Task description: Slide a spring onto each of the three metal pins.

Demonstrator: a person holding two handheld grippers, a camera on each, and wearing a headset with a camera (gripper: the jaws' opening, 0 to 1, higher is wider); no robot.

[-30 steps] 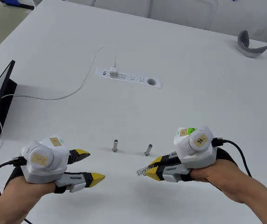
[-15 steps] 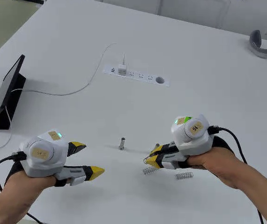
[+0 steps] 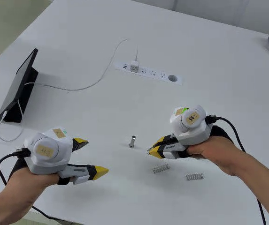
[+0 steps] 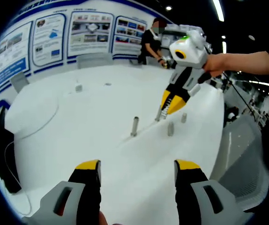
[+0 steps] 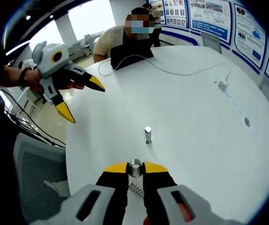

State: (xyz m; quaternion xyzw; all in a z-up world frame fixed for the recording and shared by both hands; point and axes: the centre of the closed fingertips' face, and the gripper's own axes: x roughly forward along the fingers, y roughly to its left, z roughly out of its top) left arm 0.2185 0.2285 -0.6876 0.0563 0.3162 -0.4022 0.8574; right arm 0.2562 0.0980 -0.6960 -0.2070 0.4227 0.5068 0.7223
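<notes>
Overall, the white surface point(image 3: 209, 93) carries a tablet point(image 3: 17, 89) propped at the far left and a power strip point(image 3: 148, 72) with a cable at the far middle. At near left is the left gripper point(image 3: 95, 156), its jaws wide with nothing between them. Right of centre, the right gripper point(image 3: 151, 151) has its jaws narrow, pinching a spring point(image 5: 135, 165) at their tips. That spring points toward a pin point(image 3: 132, 141) standing upright just left of it, not touching. A second spring point(image 3: 161, 168) lies on the surface just nearer than the right gripper's tips, and a third spring point(image 3: 195, 176) lies further right.
</notes>
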